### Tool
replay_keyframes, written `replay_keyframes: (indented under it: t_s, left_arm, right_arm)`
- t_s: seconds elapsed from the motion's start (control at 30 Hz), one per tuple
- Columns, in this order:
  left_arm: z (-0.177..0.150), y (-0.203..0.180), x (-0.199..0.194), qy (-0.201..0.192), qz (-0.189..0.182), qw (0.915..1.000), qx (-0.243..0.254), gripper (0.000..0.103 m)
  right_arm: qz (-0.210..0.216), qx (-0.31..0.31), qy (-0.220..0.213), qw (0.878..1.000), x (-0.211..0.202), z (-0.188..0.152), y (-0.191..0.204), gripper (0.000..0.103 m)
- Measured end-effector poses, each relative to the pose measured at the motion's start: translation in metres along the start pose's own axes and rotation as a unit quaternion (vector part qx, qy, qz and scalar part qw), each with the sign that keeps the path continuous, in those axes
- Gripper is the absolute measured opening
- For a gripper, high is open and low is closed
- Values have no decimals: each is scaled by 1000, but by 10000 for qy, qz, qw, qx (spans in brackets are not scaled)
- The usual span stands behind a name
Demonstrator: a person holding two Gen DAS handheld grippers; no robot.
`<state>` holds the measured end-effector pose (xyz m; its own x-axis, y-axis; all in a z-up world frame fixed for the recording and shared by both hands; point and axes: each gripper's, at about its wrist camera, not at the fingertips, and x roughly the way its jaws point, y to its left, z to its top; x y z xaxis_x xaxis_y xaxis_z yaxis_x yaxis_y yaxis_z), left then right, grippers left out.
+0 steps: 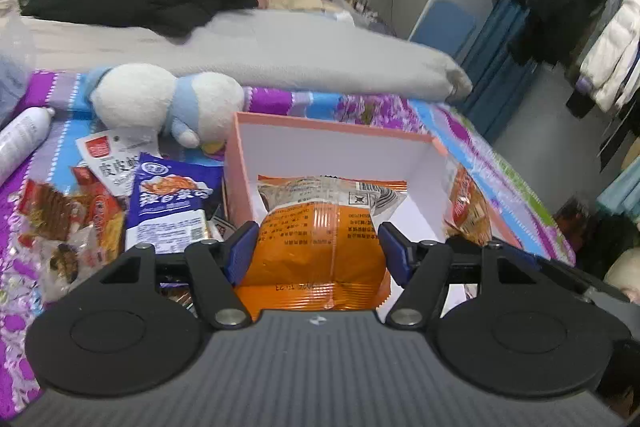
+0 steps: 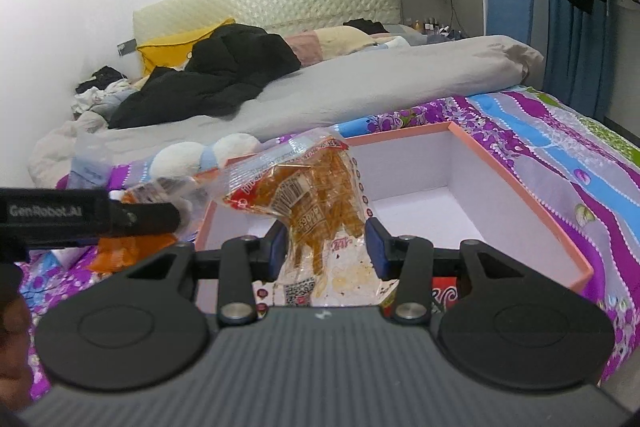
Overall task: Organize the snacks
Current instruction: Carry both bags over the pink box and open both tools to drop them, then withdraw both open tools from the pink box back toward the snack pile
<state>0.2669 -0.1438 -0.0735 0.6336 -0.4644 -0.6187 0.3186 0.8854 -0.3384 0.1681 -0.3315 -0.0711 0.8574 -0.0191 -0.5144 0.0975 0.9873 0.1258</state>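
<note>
A pink box with a white inside [image 1: 336, 147] stands open on the bed. My left gripper [image 1: 318, 239] is shut on an orange snack packet [image 1: 320, 247] and holds it over the box's near left part. My right gripper [image 2: 326, 239] is shut on a clear packet of yellow fried sticks [image 2: 316, 203], held upright above the same box [image 2: 520, 195]; that packet also shows at the right in the left wrist view [image 1: 468, 203]. The left gripper's body [image 2: 88, 215] shows at the left of the right wrist view.
Loose snack packets lie left of the box, among them a blue one [image 1: 172, 203] and red ones [image 1: 60, 211]. A white and blue plush toy [image 1: 160, 99] and a white bottle [image 1: 20, 139] lie behind them. A grey duvet [image 1: 280, 55] covers the bed further back.
</note>
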Motion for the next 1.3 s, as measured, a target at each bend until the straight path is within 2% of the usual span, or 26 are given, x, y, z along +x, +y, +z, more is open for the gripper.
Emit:
replay_keyframes:
  t_s: [0.3, 0.6, 0.63, 0.67, 0.7, 0.77, 1.0, 1.3]
  left_arm:
    - [18, -11, 68, 429, 115, 9987, 265, 70]
    - [20, -9, 94, 546, 100, 9979, 324, 70]
    - [21, -7, 93, 523, 103, 9981, 305, 71]
    - [21, -6, 92, 484, 121, 9984, 276, 73]
    - [21, -5, 90, 462, 143, 9985, 247, 75]
    - [22, -2, 85, 402, 124, 9989, 187, 82]
    - [22, -7, 51, 119, 56, 9996, 257, 82]
    - [8, -10, -17, -315, -7, 9988, 377, 82]
  right_arm:
    - [-134, -22, 420, 9990, 56, 0, -24, 45]
    - [-188, 172, 736, 9970, 84, -11, -37, 48]
    - [-198, 183, 741, 9969, 84, -12, -37, 51]
    - [-210, 199, 756, 9967, 84, -11, -38, 61]
    - [-189, 214, 759, 9967, 84, -11, -38, 63]
    - [-199, 181, 778, 9966, 83, -10, -36, 62]
    - [-110, 145, 612, 9980, 61, -5, -27, 62]
    - [31, 62, 241, 9997, 12, -5, -7, 62]
